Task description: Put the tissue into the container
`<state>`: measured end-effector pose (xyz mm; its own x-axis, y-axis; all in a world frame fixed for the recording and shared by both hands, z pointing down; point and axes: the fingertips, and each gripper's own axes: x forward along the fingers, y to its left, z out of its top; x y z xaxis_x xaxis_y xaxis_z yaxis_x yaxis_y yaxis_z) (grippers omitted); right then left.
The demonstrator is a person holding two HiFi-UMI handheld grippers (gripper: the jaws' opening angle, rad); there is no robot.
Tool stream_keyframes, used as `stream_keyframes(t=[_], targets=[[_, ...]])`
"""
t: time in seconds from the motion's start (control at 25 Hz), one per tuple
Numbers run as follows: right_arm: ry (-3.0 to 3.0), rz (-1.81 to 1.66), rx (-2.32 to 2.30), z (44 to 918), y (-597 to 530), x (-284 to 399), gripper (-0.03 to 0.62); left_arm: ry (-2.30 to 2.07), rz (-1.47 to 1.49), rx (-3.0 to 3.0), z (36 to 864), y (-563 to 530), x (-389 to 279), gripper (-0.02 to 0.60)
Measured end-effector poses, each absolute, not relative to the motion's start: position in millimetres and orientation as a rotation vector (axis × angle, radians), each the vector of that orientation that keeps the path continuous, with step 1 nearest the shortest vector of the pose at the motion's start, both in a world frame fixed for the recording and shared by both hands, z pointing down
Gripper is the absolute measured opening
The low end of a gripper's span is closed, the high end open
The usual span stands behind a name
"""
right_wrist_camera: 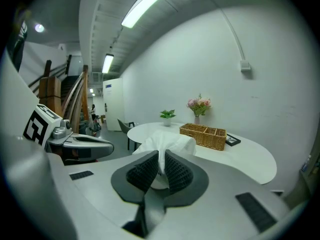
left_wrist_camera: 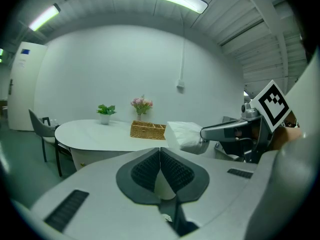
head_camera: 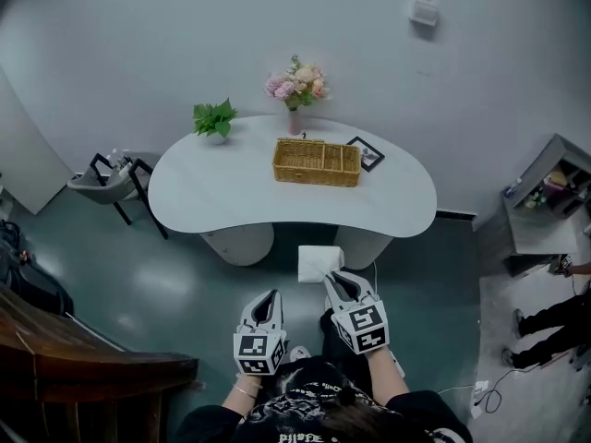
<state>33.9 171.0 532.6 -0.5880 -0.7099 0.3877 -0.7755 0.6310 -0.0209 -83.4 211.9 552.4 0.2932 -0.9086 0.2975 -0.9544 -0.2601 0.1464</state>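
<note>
A white tissue (head_camera: 319,263) is pinched in my right gripper (head_camera: 338,282), held in the air in front of the table's near edge; in the right gripper view the tissue (right_wrist_camera: 165,145) bulges out past the dark pads (right_wrist_camera: 141,171). The wicker container (head_camera: 317,161) with its compartments stands at the back middle of the white oval table (head_camera: 231,192), well beyond the tissue. My left gripper (head_camera: 265,307) hangs beside the right one, lower left, its jaws shut with nothing between them (left_wrist_camera: 160,165). From the left gripper view the tissue (left_wrist_camera: 183,133) and the container (left_wrist_camera: 147,130) both show ahead.
A potted green plant (head_camera: 214,118) and a vase of pink flowers (head_camera: 295,85) stand at the table's far edge, a framed picture (head_camera: 367,152) right of the container. A dark chair (head_camera: 115,178) sits left of the table, a grey shelf unit (head_camera: 545,197) at right, a person's legs (head_camera: 554,326) nearby.
</note>
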Motion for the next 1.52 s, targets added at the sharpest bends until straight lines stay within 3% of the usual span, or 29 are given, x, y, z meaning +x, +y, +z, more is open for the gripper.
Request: stream_keyframes(t=[0.92,1.52], targets=[[-2.578,0.244,1.042,526.2,0.5,27.6,0.06,-1.797,0.209,2.16,550.8,54.8,-82.3,0.025],[-2.68,0.228,0.896,513.6,-87.3,58.1,0.06,-1.876,0.178,2.09,546.3,-35.0,-36.0,0.025]])
